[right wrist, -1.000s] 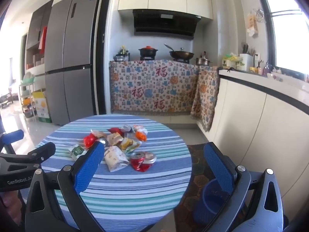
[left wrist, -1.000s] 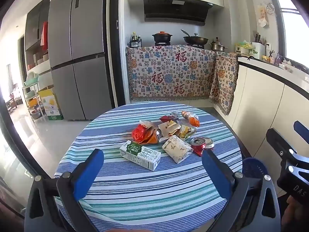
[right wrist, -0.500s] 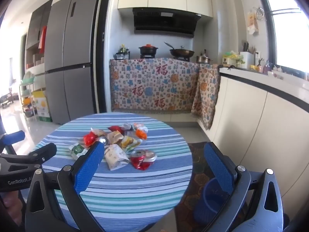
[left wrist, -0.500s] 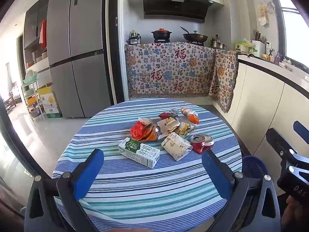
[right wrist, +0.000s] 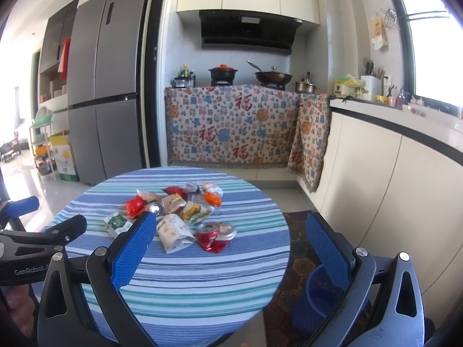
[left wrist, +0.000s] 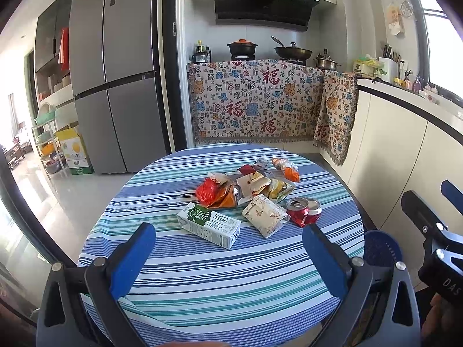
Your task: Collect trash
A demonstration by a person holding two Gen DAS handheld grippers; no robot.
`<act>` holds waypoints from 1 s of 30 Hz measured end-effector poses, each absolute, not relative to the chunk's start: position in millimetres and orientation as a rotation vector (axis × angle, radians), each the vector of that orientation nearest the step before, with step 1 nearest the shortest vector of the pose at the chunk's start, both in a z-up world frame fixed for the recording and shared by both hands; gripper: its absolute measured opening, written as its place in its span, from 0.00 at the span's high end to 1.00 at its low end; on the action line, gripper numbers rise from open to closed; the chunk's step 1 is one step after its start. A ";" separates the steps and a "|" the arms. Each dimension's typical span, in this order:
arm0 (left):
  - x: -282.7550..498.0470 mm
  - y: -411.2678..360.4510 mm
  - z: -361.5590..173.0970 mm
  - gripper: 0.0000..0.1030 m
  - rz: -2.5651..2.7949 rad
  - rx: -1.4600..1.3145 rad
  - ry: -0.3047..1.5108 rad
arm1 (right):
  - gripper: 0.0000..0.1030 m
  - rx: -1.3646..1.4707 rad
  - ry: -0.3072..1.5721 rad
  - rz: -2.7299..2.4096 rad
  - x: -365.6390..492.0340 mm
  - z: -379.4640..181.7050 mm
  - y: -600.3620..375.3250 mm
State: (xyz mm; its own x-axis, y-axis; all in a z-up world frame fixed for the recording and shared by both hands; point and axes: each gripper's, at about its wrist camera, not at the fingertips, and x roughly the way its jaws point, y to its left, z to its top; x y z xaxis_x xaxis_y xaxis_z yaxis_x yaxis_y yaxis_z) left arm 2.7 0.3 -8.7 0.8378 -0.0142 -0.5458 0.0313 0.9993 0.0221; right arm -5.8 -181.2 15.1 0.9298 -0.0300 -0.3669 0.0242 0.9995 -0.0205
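A pile of trash lies on the round striped table point(left wrist: 202, 283) point(right wrist: 179, 286): a green-and-white milk carton point(left wrist: 209, 224) point(right wrist: 116, 223), a patterned paper wrap point(left wrist: 265, 215) point(right wrist: 175, 232), a crushed red can point(left wrist: 304, 211) point(right wrist: 216, 235), a red wrapper point(left wrist: 207, 192) point(right wrist: 135, 205) and several snack packets point(left wrist: 285, 169) point(right wrist: 212, 194). My left gripper point(left wrist: 228, 257) hovers open over the near table edge, short of the carton. My right gripper point(right wrist: 231, 250) is open too, off the table's right side. A blue bin point(right wrist: 314, 297) point(left wrist: 382, 250) stands on the floor to the right.
A tall grey fridge point(left wrist: 115, 72) stands at the back left. A cloth-draped stove counter point(left wrist: 254, 104) holds pots. White cabinets point(right wrist: 390, 188) run along the right. A patterned rug point(right wrist: 295, 248) lies under the bin.
Both views have tilted slightly and drifted a little nearer the table; the trash sits a bit higher in frame. Both grippers remain open, nothing grasped.
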 end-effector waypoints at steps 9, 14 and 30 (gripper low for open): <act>5.1 1.5 -7.9 0.00 -0.021 0.033 0.581 | 0.00 -0.015 0.382 -0.026 -3.8 10.4 -181.8; 5.1 2.1 -8.6 0.00 -0.021 0.035 0.582 | 0.00 -0.015 0.382 -0.028 -3.9 9.3 -180.9; 5.4 2.0 -11.0 0.00 -0.020 0.037 0.584 | 0.00 -0.016 0.385 -0.026 -4.2 7.9 -181.1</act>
State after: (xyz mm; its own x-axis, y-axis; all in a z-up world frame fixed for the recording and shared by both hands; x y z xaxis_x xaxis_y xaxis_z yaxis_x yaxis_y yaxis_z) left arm 5.4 2.0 -11.0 0.8341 -0.0080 -0.5516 0.0291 0.9991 0.0295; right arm -4.2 -181.1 7.9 0.9265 -0.0285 -0.3752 0.0226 0.9995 -0.0202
